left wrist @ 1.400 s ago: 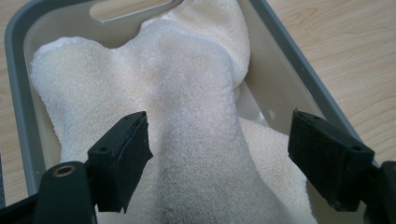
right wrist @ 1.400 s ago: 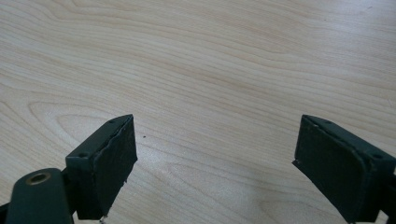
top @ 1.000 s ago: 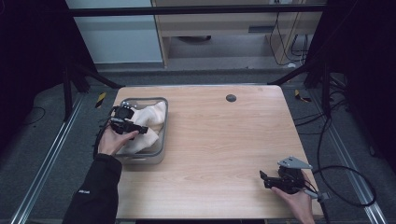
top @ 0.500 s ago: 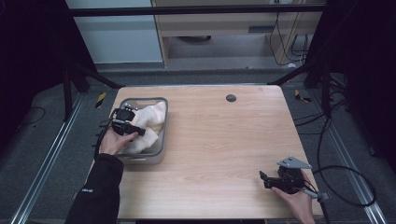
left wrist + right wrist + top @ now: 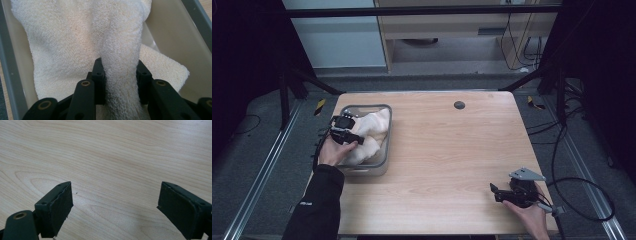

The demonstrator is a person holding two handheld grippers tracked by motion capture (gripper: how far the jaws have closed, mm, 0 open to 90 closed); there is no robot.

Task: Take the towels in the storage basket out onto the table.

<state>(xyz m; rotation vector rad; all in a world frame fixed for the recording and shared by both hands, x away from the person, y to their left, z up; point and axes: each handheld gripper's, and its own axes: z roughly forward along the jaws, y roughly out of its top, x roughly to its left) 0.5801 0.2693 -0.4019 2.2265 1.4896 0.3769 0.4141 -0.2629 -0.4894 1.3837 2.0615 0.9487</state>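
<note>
My left tool point(image 5: 119, 75) has its jaws pinched tight on a raised fold of the cream terry-cloth towel point(image 5: 75, 40), which is bunched up inside the grey-rimmed rectangular plastic bin point(image 5: 386, 131) at the table's left edge. My right tool point(image 5: 115, 205) sits wide open, holding nothing, low over the light wooden table point(image 5: 112, 150) near its right front corner.

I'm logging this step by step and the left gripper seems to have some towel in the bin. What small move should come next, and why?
Probably a short lift of the left gripper: its black jaws pinch a raised fold of the cream terry towel, whose remainder lies inside the grey-rimmed plastic bin. The right gripper hangs open over the bare wooden table, free to help.
</note>
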